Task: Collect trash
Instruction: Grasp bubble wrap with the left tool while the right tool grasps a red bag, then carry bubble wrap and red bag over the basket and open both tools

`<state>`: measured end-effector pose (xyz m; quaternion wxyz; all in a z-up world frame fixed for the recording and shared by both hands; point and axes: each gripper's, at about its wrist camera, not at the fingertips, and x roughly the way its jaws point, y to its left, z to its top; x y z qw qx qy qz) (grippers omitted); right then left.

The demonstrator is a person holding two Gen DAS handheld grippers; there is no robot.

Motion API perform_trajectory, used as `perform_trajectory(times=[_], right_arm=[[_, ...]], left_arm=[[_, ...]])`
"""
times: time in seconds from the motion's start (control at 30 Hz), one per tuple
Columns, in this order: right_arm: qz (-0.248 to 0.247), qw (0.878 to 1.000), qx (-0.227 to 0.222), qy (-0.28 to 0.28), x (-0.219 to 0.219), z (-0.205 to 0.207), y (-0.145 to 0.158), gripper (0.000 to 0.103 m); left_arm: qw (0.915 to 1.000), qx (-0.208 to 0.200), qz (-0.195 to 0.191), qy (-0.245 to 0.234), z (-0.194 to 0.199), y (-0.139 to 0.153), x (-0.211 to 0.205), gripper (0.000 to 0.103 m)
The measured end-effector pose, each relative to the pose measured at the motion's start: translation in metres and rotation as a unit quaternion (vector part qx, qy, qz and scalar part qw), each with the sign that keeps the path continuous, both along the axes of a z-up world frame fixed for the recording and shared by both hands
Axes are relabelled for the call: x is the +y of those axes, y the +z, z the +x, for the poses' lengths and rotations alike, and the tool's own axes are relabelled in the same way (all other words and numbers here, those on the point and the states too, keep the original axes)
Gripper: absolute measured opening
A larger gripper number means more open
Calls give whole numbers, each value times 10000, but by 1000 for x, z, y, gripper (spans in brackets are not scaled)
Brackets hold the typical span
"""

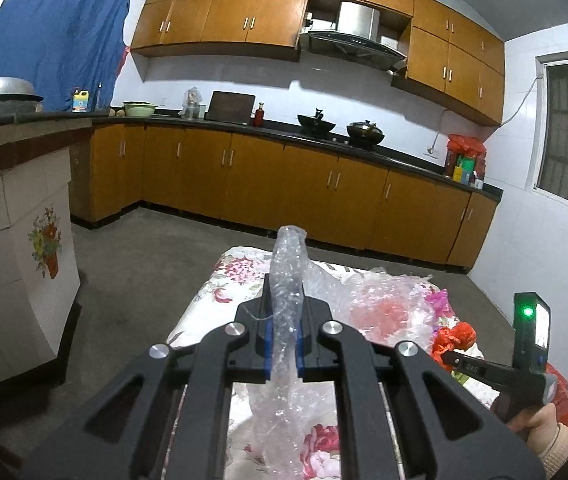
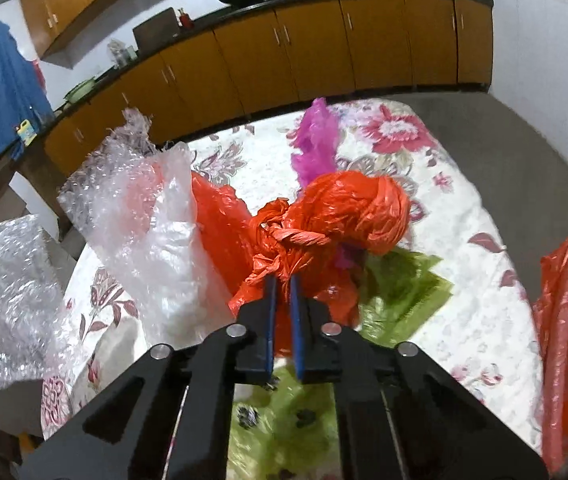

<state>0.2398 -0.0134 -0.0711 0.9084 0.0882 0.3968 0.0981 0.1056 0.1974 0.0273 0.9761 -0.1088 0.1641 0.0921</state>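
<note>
Both grippers are matte black, the left gripper (image 1: 284,320) and right gripper (image 2: 283,304) alike, with blue pads (image 2: 271,320) and round silver screws (image 1: 236,329). A cream knit sleeve (image 1: 560,446) covers the right wrist.

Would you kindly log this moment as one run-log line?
left claw: shut on bubble wrap | right claw: shut on knotted red bag | surface: floral tablecloth | phase: gathering trash

no text or label is clear enough to read.
</note>
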Motion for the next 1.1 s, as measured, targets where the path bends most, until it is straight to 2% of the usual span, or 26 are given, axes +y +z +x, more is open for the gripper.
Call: perform_trajectory(times=[0.37,0.6,0.77,0.93,1.1], right_arm=[[40,9989,-399,-252,-62,-53,29,2],[42,9987,-391,-312,-80,-66,26,2],[-44,9972,-647,-375,-98,-86,42,2],[-102,9944,-870,-588,-128,-109,59,2],[-137,9909,-970,-924,-166,-130,68,2]], left_arm=[[9978,-132,-62,-642,0,16,-45,8],[9952,-114,-181,-957,6,20,-70,7],[9932,-104,-339,-1106,10,22,-83,7],[9890,-108,-370,-1432,16,22,-111,7],[9812,-66,-405,-1885,20,18,-152,7]])
